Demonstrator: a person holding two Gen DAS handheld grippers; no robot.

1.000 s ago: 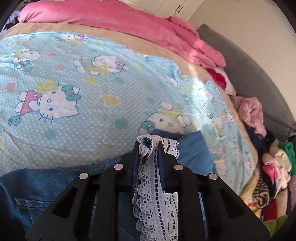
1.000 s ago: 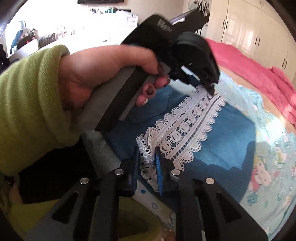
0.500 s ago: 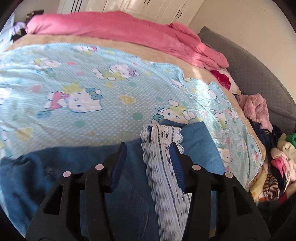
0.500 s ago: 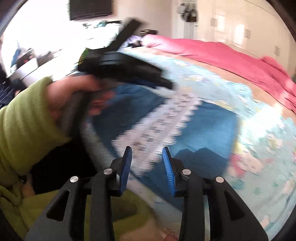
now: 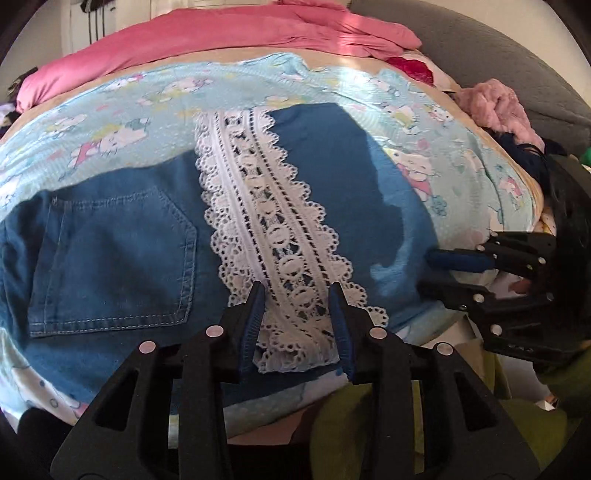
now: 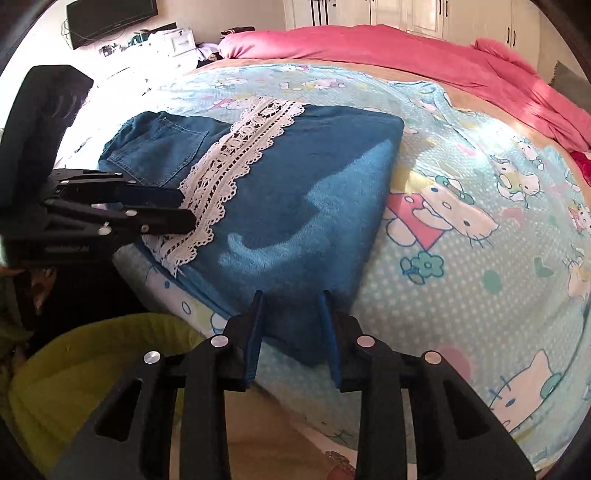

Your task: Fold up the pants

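Note:
Blue denim pants (image 5: 110,251) lie folded flat on the bed, a back pocket at the left and a white lace hem (image 5: 258,206) running across the top. My left gripper (image 5: 295,291) hovers at the lace's near end; its jaws are closing with the lace strip between them, and the pads are clear of it. In the right wrist view the pants (image 6: 295,177) and lace (image 6: 236,155) show again. My right gripper (image 6: 291,299) straddles the near denim corner, its jaws closing without pressing it. Each gripper also appears from the side, the right (image 5: 424,271) and the left (image 6: 188,208).
A pale blue cartoon-cat sheet (image 6: 461,258) covers the bed, with a pink quilt (image 5: 221,33) bunched along the far side. A heap of clothes (image 5: 495,107) lies at the right by a grey sofa back (image 5: 480,48). A green sleeve (image 6: 92,369) is below the bed edge.
Both grippers were shut on the lace hem a second ago and have let it go. They drew back toward the near bed edge and apart, and the pants now lie flat.

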